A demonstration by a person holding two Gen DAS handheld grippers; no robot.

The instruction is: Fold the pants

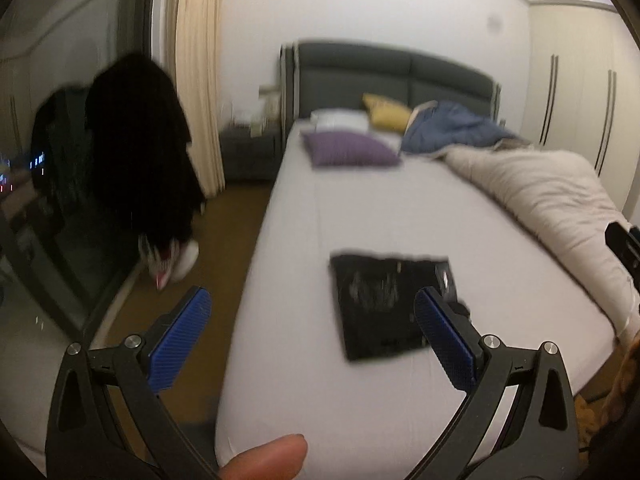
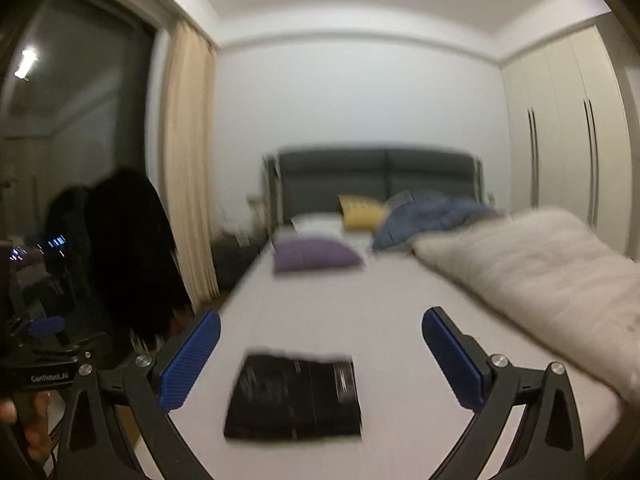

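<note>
The black pants [image 1: 384, 306] lie folded into a small flat rectangle on the pale bed sheet [image 1: 320, 208] near the foot of the bed. They also show in the right wrist view [image 2: 296, 398]. My left gripper [image 1: 312, 304] is open and empty, held above the bed's foot, back from the pants. My right gripper [image 2: 320, 328] is open and empty, above and behind the pants. The left gripper also shows in the right wrist view [image 2: 44, 336] at the far left edge. Both views are motion-blurred.
A rolled beige duvet [image 1: 540, 188] lies along the bed's right side. A purple pillow [image 1: 348, 148], a yellow pillow [image 1: 386, 112] and a blue blanket [image 1: 452, 128] sit near the grey headboard [image 1: 392, 80]. Dark clothes [image 1: 140, 148] hang left by the window; wardrobes [image 2: 560, 128] stand right.
</note>
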